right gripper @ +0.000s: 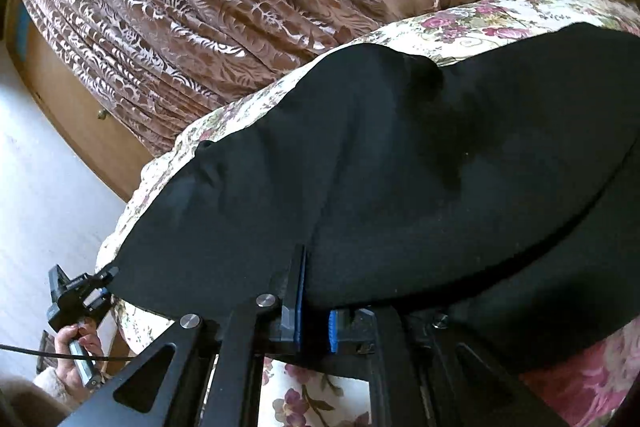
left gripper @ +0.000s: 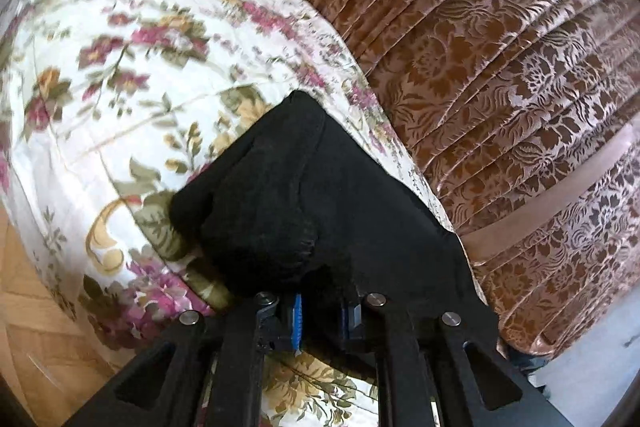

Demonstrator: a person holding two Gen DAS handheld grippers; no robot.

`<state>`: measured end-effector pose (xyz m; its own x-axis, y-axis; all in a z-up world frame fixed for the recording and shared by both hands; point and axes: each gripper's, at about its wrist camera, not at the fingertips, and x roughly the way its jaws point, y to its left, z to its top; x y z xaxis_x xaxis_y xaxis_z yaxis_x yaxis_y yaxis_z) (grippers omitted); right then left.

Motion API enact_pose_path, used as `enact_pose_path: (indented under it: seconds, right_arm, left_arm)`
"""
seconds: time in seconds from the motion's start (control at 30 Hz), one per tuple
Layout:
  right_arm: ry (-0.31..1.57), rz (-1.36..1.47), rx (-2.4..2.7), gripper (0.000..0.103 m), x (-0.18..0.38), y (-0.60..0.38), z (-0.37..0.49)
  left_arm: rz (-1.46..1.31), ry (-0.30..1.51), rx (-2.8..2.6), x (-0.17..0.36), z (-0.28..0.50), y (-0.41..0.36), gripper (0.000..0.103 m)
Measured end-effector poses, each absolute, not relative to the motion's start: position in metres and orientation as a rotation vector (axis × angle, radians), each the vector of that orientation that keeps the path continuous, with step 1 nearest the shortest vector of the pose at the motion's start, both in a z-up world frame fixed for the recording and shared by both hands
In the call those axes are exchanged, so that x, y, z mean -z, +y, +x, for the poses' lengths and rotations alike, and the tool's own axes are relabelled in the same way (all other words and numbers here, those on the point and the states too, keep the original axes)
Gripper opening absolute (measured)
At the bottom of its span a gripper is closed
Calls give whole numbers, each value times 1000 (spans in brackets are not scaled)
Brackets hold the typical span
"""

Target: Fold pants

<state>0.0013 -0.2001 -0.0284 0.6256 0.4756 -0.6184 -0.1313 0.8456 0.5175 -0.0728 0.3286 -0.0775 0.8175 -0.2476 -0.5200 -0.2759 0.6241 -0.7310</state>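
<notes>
The black pants (right gripper: pixel 400 167) lie stretched across a bed with a floral cover (right gripper: pixel 460 19). My right gripper (right gripper: pixel 314 327) is shut on the near edge of the pants, blue pads pinching the cloth. My left gripper (left gripper: pixel 320 319) is shut on a bunched end of the pants (left gripper: pixel 280 195), which drapes over its fingers. In the right wrist view the left gripper (right gripper: pixel 92 291) shows at the lower left, held by a hand at the far end of the pants.
A brown patterned curtain (left gripper: pixel 500 67) hangs close behind the bed. A wooden cabinet (right gripper: pixel 72 107) stands by the curtain. Parquet floor (left gripper: pixel 36 327) lies beside the bed, and a pale floor area (right gripper: pixel 48 187) shows at the left.
</notes>
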Motion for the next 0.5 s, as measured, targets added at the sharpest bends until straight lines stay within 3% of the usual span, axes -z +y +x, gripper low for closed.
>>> enact_pose_path:
  seconds: [0.23,0.3,0.37,0.5]
  right_arm:
    - [828,509,-362,9,32,-203,-2]
    - [838,506,-361,14,29,-203,-1]
    - [847,497,-360,26,26,-206,0]
    - [853,491,-328,30,19,-218,-1]
  left_arm:
    - [-817,665,-73,74,-73,324,18]
    - [-780,662,-103,66,-74,322,26]
    - [-744,641,-172,57,-79,323,33]
    - [-691,553,-346,35,-96,327,43]
